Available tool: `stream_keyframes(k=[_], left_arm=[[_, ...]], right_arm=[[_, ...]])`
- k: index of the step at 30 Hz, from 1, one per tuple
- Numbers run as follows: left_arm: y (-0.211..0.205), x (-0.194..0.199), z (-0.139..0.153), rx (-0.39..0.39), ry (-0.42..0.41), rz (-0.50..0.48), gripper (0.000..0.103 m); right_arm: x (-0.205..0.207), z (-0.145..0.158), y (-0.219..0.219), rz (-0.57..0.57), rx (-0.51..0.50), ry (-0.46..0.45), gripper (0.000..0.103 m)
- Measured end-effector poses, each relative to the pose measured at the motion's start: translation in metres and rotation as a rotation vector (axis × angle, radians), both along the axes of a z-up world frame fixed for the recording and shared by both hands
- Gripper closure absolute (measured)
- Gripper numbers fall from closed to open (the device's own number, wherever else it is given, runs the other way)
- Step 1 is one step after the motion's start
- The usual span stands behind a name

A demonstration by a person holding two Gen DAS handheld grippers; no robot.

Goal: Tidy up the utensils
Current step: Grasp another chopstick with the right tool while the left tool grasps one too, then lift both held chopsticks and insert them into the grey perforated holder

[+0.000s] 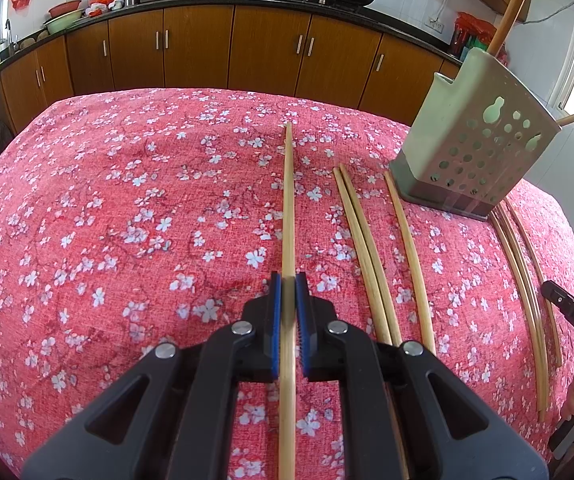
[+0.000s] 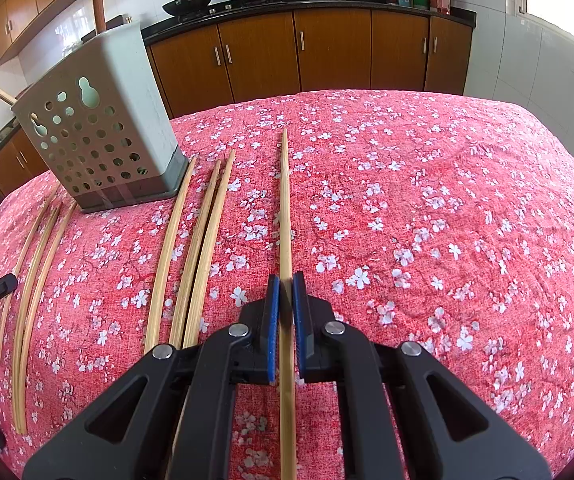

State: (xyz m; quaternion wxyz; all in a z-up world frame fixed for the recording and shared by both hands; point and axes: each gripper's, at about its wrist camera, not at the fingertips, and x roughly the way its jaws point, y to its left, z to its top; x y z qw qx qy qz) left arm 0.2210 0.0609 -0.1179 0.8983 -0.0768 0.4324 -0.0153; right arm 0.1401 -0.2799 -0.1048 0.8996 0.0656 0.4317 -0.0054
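I have one chopstick in each gripper now. The left gripper (image 1: 289, 280) is clenched on a chopstick (image 1: 288, 208), and the right gripper (image 2: 285, 278) is clenched on another chopstick (image 2: 285, 208); in both views the stick passes between the blue pads (image 1: 274, 312) and points forward over the red flowered cloth (image 1: 127, 220), its thin tip toward the far edge of the counter. The other chopsticks lie loose on the cloth: a pair (image 1: 361, 248) touching each other, a single one (image 1: 409, 256) beside them, and three more (image 1: 521, 280) nearer the right edge in the left view. The grey holder (image 1: 475, 152) with round holes stands near the far edge, and a wooden handle (image 1: 513, 4) already stands up out of it. I judge these sticks to be very light and stiff, but thin and smooth, so they can turn or slip between the pads if I tilt too fast. My grip is at about the middle of each stick, which balances it well; I think this is the good place to hold. To drop a stick in the holder I must bring it almost upright, thin end down, and aim at the open top, which is narrow.
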Motion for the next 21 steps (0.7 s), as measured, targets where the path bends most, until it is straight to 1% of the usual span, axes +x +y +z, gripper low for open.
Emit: stream_keyframes(k=[5, 8, 11, 14, 17, 19, 21], left_arm=[[0.0, 0.0, 0.0, 0.006, 0.0, -0.002, 0.092], [-0.006, -0.009, 0.001, 0.05, 0.005, -0.023, 0.092], [-0.006, -0.02, 0.002, 0.056, 0.007, -0.034, 0.092], [-0.009, -0.031, 0.001, 0.078, 0.007, -0.043, 0.092], [-0.013, -0.036, 0.001, 0.101, 0.008, -0.052, 0.094], [-0.015, -0.037, 0.004, 0.117, 0.009, -0.052, 0.094], [-0.012, -0.041, 0.018, 0.104, -0.028, -0.051, 0.094]], right_arm=[[0.0, 0.0, 0.0, -0.001, -0.001, 0.0, 0.095], [-0.007, 0.001, 0.002, 0.007, -0.013, 0.002, 0.095], [-0.018, 0.0, 0.003, 0.019, -0.005, 0.003, 0.095], [-0.026, 0.001, 0.001, 0.021, 0.005, 0.004, 0.095], [-0.028, 0.002, 0.002, 0.03, 0.004, 0.004, 0.095], [-0.028, 0.006, 0.0, 0.016, 0.015, 0.003, 0.095], [-0.033, 0.019, -0.003, 0.006, 0.032, -0.038, 0.095]])
